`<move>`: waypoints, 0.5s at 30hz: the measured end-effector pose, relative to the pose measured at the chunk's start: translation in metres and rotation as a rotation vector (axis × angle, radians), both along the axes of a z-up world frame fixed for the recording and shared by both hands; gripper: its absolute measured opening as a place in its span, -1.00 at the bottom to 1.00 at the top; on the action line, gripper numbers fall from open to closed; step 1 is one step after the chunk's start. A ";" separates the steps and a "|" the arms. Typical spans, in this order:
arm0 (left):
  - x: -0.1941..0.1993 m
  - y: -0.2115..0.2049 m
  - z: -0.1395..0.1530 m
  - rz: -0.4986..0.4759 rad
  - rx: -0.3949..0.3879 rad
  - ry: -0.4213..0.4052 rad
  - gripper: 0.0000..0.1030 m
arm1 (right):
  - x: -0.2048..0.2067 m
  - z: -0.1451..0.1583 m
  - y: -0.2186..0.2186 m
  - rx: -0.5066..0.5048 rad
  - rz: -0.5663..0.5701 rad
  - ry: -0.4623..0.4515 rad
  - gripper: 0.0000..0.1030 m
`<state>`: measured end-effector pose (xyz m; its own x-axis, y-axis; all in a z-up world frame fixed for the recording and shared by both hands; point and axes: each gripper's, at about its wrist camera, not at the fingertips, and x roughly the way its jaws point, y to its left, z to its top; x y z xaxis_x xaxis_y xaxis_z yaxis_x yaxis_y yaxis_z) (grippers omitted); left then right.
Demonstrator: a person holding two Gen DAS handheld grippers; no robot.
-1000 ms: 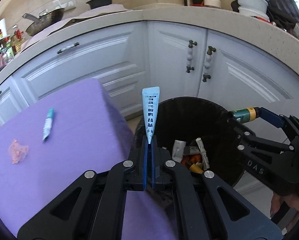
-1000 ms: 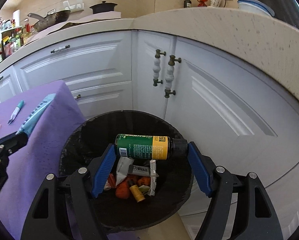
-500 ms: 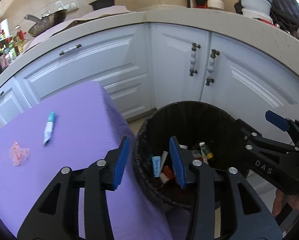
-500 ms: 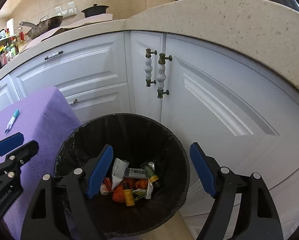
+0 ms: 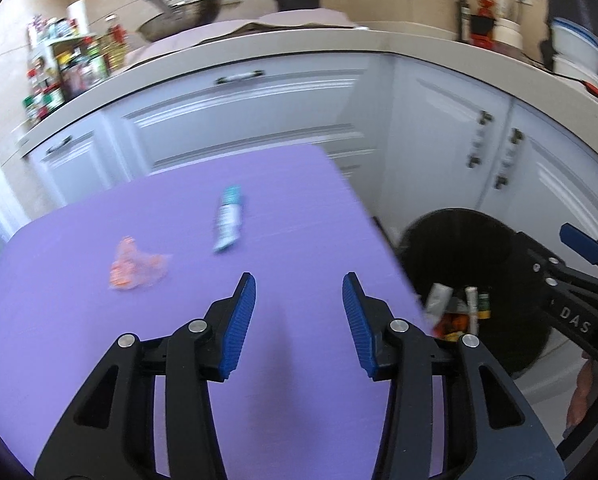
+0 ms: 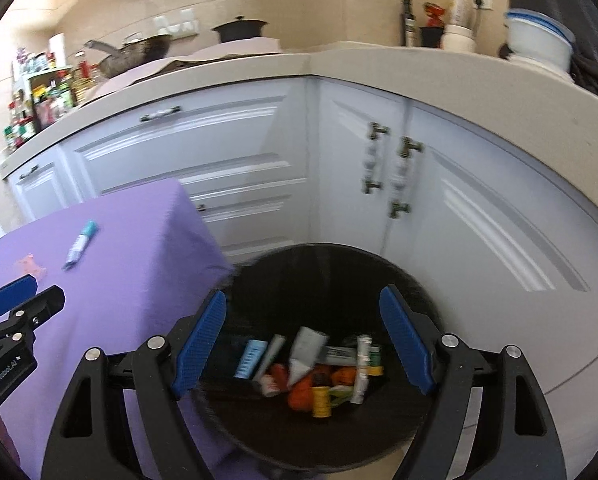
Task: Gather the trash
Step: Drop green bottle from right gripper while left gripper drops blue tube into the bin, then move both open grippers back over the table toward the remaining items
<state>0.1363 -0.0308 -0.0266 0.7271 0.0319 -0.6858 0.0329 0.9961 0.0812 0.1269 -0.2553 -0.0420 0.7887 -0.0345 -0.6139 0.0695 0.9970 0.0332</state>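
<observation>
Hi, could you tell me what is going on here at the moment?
A person is collecting trash with a two-finger tool in each hand. Both tools are open and hold nothing. The left tool hovers over the purple table, where a small teal-capped tube and a crumpled orange wrapper lie apart from each other. The right tool is above the black trash bin, which already holds several packets and bottles.
</observation>
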 end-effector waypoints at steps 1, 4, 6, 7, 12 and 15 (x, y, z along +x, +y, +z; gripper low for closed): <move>-0.001 0.008 0.000 0.018 0.000 0.001 -0.14 | 0.002 0.001 0.008 0.000 0.018 0.000 0.49; -0.003 0.032 0.001 0.063 -0.003 0.000 -0.14 | 0.004 0.003 0.028 -0.002 0.058 -0.003 0.49; -0.005 0.048 0.003 0.093 0.000 -0.005 -0.14 | 0.006 0.005 0.044 -0.005 0.089 -0.005 0.49; -0.006 0.054 0.003 0.106 0.001 -0.006 -0.14 | 0.007 0.006 0.051 -0.007 0.100 -0.007 0.49; -0.007 0.089 0.005 0.173 0.000 -0.010 -0.12 | 0.015 0.007 0.083 -0.016 0.160 -0.006 0.49; -0.006 0.109 0.005 0.209 -0.001 -0.013 -0.11 | 0.021 0.008 0.100 -0.017 0.188 -0.003 0.49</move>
<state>0.1303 0.0782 -0.0219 0.7133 0.1824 -0.6767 -0.1752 0.9813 0.0798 0.1480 -0.1554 -0.0343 0.7842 0.1033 -0.6118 -0.1182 0.9929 0.0160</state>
